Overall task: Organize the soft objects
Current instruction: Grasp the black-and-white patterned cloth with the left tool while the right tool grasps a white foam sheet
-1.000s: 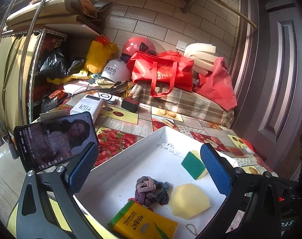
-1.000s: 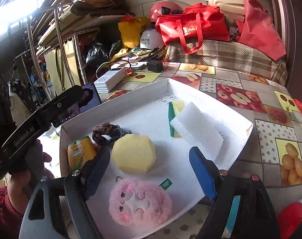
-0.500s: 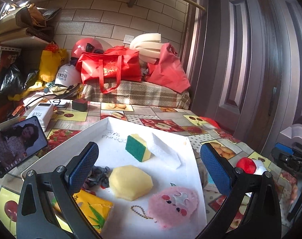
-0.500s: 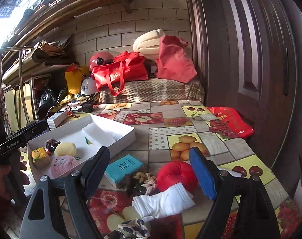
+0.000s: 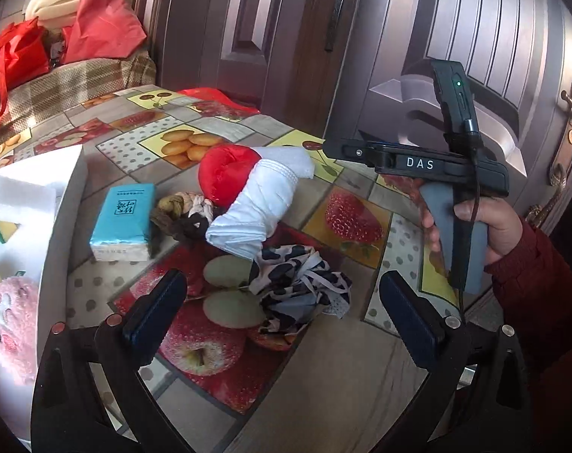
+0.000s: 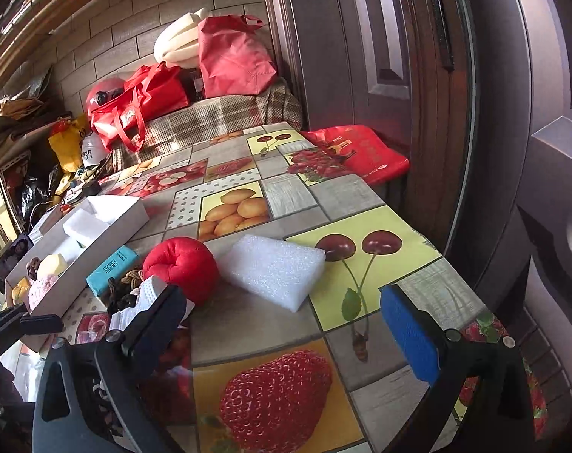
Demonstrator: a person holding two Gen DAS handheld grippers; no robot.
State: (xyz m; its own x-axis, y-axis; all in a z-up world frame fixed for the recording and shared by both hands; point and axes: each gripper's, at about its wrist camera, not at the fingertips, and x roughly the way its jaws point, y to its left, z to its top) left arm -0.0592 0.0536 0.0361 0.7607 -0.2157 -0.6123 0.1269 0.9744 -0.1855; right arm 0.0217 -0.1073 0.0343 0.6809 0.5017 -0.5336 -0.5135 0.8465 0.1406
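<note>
The right gripper (image 6: 282, 336) hangs over the fruit-print tablecloth (image 6: 361, 196) with its jaws opening wide and nothing between them. Ahead of it, just past the fingertips, lies the white foam block (image 6: 272, 273), flat on the cloth and touching or nearly touching the red stuffed cushion (image 6: 180, 268), which sits ahead and toward the left finger. The left gripper (image 5: 282, 313) is also spread and empty; the black-and-white patterned cloth (image 5: 297, 283) lies between and just beyond its fingertips, with the white folded socks (image 5: 255, 207), the braided hair ties (image 5: 180, 215) and the teal tissue pack (image 5: 121, 219) farther ahead and leftward. The white box (image 5: 65, 204), the probable destination, stands to the far left of both grippers and already holds a pink plush (image 5: 6, 321) and foam pieces. Judged risks: the foam block is light and low, so a closing finger may push it along the smooth cloth instead of clamping it, or may catch the cushion beside it and drag both. The block lies toward the table edge on the right, and a sideways shove could slide it off. The patterned cloth is loose and crumpled; a shallow pinch may take one fold only and let the rest trail over neighbouring items during transfer. With both grippers working the same small cluster, finger-to-finger collision is possible if they advance together.
</note>
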